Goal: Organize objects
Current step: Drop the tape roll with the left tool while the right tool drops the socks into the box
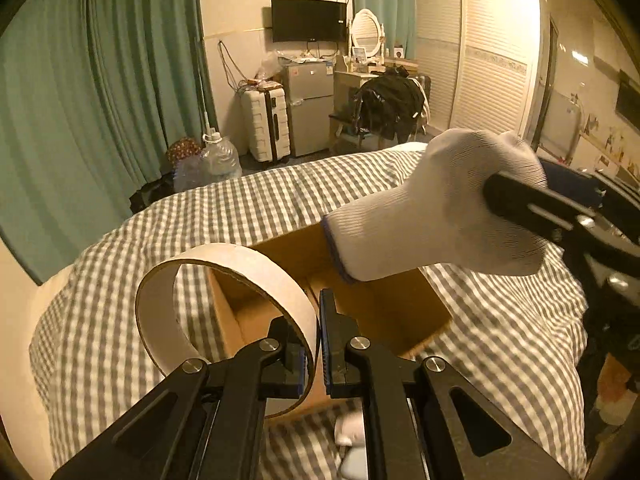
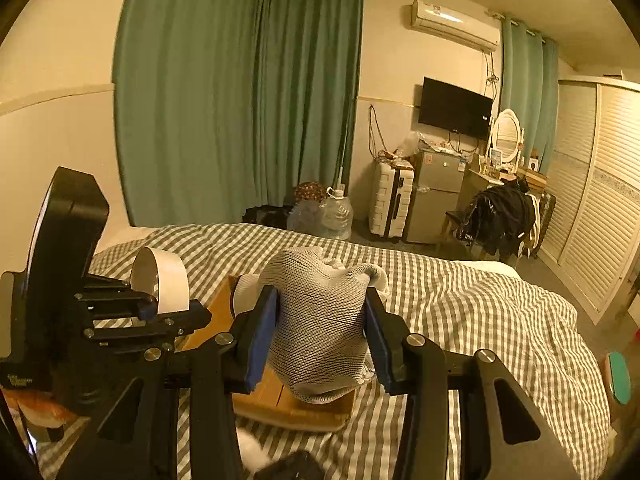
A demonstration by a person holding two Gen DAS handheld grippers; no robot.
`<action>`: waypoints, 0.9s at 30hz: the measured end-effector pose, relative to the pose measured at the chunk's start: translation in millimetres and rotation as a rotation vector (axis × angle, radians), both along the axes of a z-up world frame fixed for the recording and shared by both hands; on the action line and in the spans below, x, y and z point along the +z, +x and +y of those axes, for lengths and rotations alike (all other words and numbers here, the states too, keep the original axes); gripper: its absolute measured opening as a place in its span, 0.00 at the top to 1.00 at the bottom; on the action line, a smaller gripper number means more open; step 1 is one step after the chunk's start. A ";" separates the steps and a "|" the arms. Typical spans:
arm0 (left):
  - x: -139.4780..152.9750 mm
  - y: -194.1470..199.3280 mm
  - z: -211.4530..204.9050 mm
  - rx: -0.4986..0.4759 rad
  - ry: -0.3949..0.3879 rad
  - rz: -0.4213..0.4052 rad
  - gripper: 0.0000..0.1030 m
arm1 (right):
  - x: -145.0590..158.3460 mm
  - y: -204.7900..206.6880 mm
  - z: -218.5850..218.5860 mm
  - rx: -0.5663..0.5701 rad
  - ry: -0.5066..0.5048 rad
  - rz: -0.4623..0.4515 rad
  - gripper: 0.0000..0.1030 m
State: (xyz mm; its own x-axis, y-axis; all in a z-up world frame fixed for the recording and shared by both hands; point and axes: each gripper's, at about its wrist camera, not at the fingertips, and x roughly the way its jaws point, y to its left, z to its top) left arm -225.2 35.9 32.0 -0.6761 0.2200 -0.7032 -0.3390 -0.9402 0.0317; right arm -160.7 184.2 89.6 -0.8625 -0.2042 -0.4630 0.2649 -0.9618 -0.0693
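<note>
Green curtains [image 2: 240, 100] — checked bed [image 2: 460, 300]

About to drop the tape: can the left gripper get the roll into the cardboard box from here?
Probably yes: the left gripper holds the tape roll right over the open cardboard box; the sock hangs farther right.

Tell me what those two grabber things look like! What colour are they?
Both are black. The left gripper has flat angled arms with triangle-shaped holes, round silver bolts at the joints, and blue ridged pads on its fingers. The right gripper is built the same way, with blue pads and silver bolts. Seen from the right wrist camera, the left one has a chunky black body with small white lettering, too blurry to read.
</note>
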 end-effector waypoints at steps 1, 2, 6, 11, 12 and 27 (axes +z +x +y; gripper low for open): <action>-2.1 -7.0 0.4 -0.001 0.006 -0.006 0.94 | -2.8 -12.1 -1.6 -0.002 0.000 -0.009 0.59; -5.7 -15.4 1.0 -0.003 0.011 -0.013 0.94 | -5.5 -22.1 -2.6 -0.005 -0.002 -0.018 0.59; -28.4 -40.7 5.3 -0.015 0.008 -0.043 0.94 | -24.8 -60.9 -2.8 -0.009 -0.013 -0.065 0.59; -67.1 -72.8 5.1 -0.018 0.006 -0.107 0.94 | -60.9 -108.7 -7.7 -0.011 -0.019 -0.138 0.59; -76.8 -78.0 5.6 -0.019 0.003 -0.123 0.94 | -69.4 -114.7 -7.5 -0.013 -0.017 -0.152 0.59; -117.1 -87.5 10.3 -0.039 0.027 -0.233 0.32 | -122.8 -139.2 1.2 -0.010 -0.043 -0.239 0.39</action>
State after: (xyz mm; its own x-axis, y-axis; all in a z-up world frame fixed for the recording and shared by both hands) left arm -312.7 46.2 -85.1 -0.4865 0.2636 -0.8330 -0.3701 -0.9258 -0.0768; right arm -299.9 185.4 -33.2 -0.7314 -0.2198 -0.6456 0.2591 -0.9652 0.0351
